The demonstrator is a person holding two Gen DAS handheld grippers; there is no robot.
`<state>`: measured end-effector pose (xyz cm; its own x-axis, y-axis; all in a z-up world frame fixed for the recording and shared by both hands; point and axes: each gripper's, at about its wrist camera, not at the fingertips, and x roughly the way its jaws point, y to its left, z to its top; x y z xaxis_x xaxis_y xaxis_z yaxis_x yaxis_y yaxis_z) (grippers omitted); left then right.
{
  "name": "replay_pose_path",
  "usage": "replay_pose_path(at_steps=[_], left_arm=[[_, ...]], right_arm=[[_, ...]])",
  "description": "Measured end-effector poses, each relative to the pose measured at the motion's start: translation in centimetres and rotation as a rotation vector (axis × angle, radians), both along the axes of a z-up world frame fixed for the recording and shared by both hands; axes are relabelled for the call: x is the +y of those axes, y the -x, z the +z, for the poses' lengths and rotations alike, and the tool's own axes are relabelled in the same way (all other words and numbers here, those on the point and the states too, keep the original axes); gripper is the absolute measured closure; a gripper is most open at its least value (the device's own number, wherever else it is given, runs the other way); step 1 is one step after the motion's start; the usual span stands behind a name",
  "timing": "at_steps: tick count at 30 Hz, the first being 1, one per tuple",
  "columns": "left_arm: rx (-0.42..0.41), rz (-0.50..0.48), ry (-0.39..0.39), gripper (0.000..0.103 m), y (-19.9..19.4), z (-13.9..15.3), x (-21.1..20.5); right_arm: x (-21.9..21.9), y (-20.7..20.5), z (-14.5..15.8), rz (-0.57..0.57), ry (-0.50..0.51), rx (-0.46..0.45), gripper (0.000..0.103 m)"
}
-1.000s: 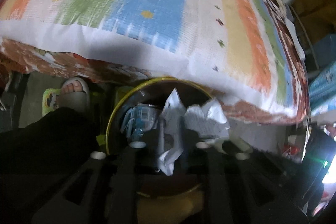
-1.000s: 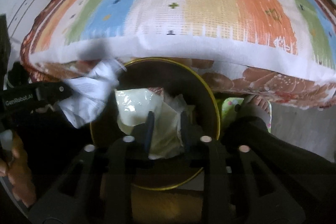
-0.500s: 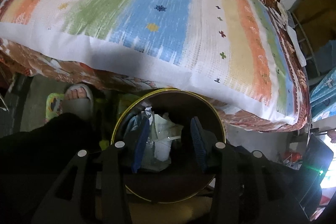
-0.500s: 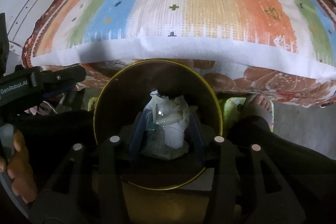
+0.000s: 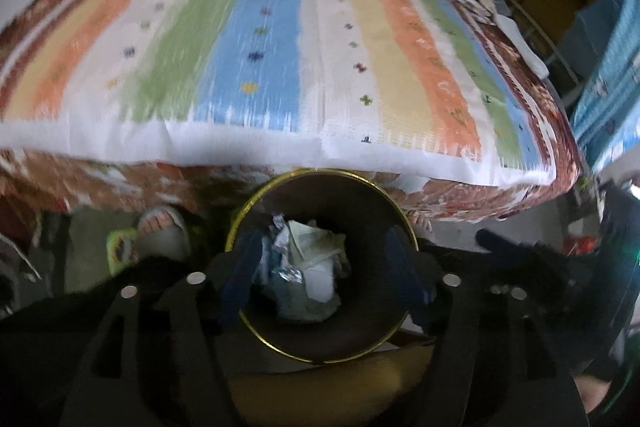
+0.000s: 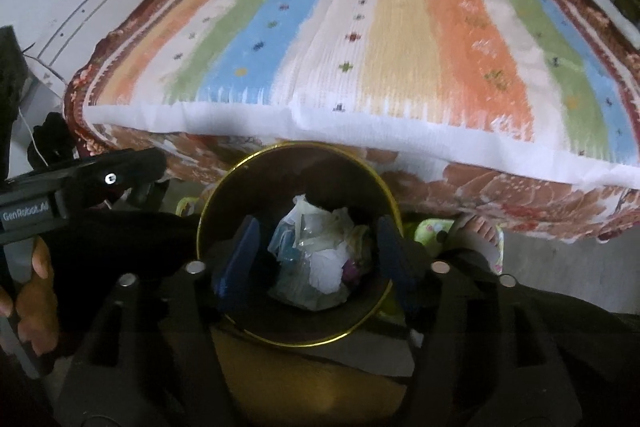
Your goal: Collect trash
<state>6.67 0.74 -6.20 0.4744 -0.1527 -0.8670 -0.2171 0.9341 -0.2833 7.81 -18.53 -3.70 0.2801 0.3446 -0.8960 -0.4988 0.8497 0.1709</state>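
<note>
Looking down through both wrist cameras, I see the round bin [image 5: 320, 349] with a gold rim standing on the floor, just beside the edge of the bed. Its dark inside holds the trash [image 5: 306, 273]: crumpled white paper, some clear plastic and a pale wrapper, all lying together at the bottom.

My left gripper [image 5: 324, 277] hangs above the mouth of the bin. Its jaws are opening and stand wide, and nothing is between the blue pads [image 5: 240, 275]; the trash lies below them, apart. My right gripper [image 6: 316, 259] is also over the bin, its jaws opening too and wide, with no thing pressed between them. In the right view I see the left gripper from the side, at the left edge, and the person's hand [image 6: 28, 301] around its handle.

Behind the bin lies the striped bed cover [image 6: 360, 39] in orange, green, blue and cream, with a white border. A foot in a pale sandal [image 5: 164, 233] stands on the floor beside the bin. The left view is somewhat blurred.
</note>
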Motion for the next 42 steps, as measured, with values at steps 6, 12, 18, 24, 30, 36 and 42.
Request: replay_pose_path(at_steps=[6, 12, 18, 24, 30, 36, 42], left_arm=[[-0.089, -0.052, -0.083, 0.032, 2.7, 2.1, -0.5], [-0.167, -0.066, -0.08, 0.026, 5.8, 3.8, -0.2], [-0.21, -0.087, -0.11, 0.02, 8.7, 4.8, -1.0], [-0.204, -0.079, -0.111, 0.016, 9.2, 4.4, -0.9], [-0.193, -0.08, -0.096, 0.007, 7.8, 3.6, -1.2], [-0.164, -0.086, -0.064, 0.006, 6.6, 2.6, -1.6], [-0.146, -0.072, -0.08, 0.006, 6.5, 2.3, -1.8]], right_arm=[[-1.6, 1.4, 2.2, 0.004, -0.052, -0.052, 0.044], [-3.1, 3.5, 4.7, 0.028, -0.092, -0.13, 0.039], [-4.3, 6.8, 6.4, 0.079, -0.096, -0.201, 0.031], [-4.4, 7.4, 6.2, 0.087, -0.092, -0.222, 0.024], [-3.0, 6.6, 5.1, 0.104, -0.098, -0.19, 0.017], [-2.2, 5.9, 4.4, 0.093, -0.084, -0.194, 0.009], [-2.4, 5.8, 4.3, 0.095, -0.105, -0.181, 0.009]])
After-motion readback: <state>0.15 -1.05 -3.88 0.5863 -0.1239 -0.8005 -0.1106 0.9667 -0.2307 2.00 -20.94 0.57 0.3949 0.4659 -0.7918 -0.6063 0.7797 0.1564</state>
